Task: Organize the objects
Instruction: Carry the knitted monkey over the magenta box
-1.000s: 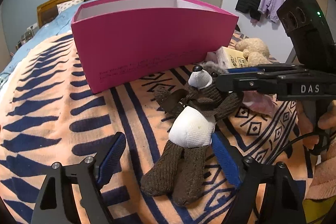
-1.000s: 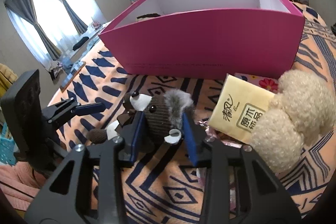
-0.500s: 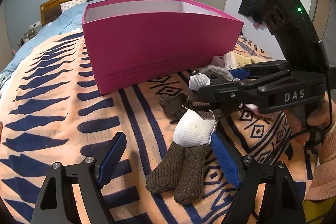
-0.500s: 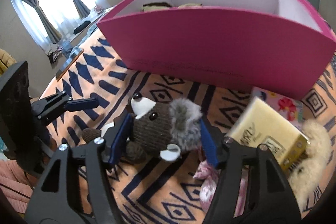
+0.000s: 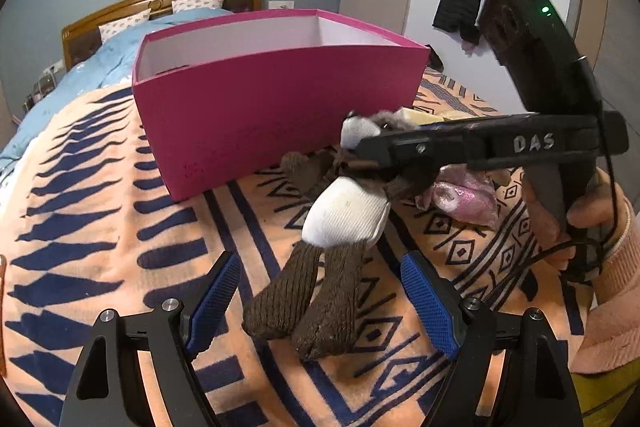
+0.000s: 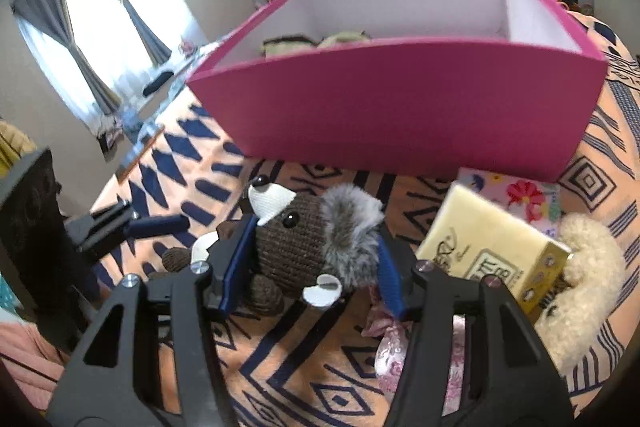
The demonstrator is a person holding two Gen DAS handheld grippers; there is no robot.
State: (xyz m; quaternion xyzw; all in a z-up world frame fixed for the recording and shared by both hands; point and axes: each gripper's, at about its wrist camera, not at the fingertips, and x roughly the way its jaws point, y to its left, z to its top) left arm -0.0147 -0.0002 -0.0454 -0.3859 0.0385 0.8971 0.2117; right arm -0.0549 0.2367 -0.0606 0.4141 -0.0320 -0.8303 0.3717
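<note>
The plush raccoon point(image 6: 304, 243) hangs head-up just in front of the pink box point(image 6: 400, 99), its head caught between the fingers of my right gripper point(image 6: 308, 259), which have just been closing and now press on it from both sides; in the left wrist view its white belly point(image 5: 348, 211) and brown legs point(image 5: 304, 307) dangle down toward me, long axis running from twelve to six. My left gripper point(image 5: 320, 303) sits below, fingers spread wide and holding nothing, the legs between them but apart from both pads. From the right fingers the box opening lies at twelve, beyond and above the near wall, so I judge the right hand carries it over. At three o'clock lie a tissue pack point(image 6: 488, 247) and a cream plush point(image 6: 580, 267) on the bed point(image 6: 280, 367).
</note>
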